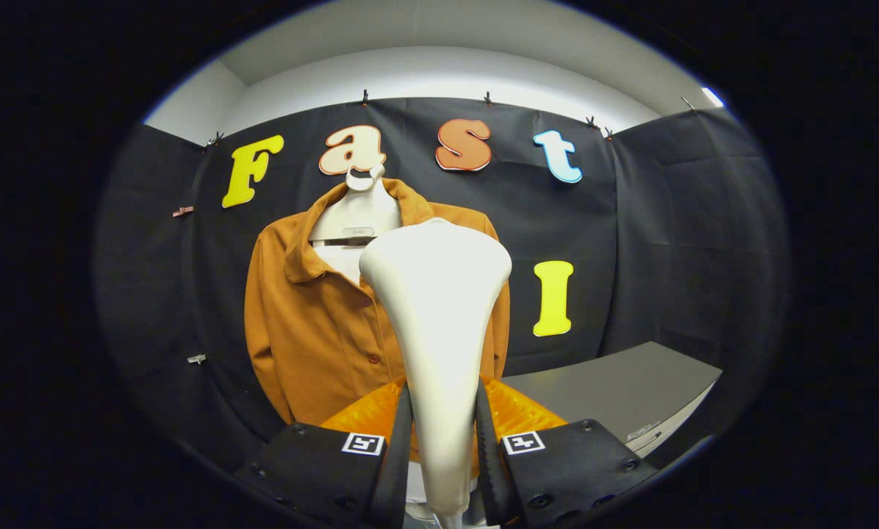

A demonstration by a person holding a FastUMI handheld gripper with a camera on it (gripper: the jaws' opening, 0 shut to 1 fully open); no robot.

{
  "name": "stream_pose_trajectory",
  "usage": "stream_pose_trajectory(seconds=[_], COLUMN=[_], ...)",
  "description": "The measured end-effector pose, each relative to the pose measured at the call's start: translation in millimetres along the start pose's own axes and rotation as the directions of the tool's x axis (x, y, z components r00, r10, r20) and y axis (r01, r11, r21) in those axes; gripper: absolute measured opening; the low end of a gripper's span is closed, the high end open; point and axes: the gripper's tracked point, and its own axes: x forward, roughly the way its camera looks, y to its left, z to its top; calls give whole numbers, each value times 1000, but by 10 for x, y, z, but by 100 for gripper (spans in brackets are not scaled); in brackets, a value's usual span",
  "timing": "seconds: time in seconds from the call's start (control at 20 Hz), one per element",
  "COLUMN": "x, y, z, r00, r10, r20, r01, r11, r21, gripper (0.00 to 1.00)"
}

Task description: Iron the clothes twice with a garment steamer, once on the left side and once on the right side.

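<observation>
Black cloth wall (645, 220), white ceiling (439, 66), grey table (616, 389)

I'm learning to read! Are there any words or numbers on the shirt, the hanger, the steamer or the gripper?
small plate on the hanger: too blurred to read.
square markers on the gripper: black-and-white patterns, no words.
orange shirt: none to be seen.
garment steamer, clamped between the jaws: none to be seen.
</observation>
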Motion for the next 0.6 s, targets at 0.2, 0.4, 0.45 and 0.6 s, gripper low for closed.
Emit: stream_pose_trajectory(seconds=[0.2,0.4,0.45,0.6], x=[49,88,100,101], y=[-9,-63,-66,-102], z=[-53,-107,-116,-132], r00=[1000,999,999,999], r10=[12,11,12,6], r20=[-18,-44,-46,-52], r01=[-12,-11,-12,-6], r11=[1000,1000,1000,1000], r21=[-4,3,3,-3], gripper=[44,44,44,44])
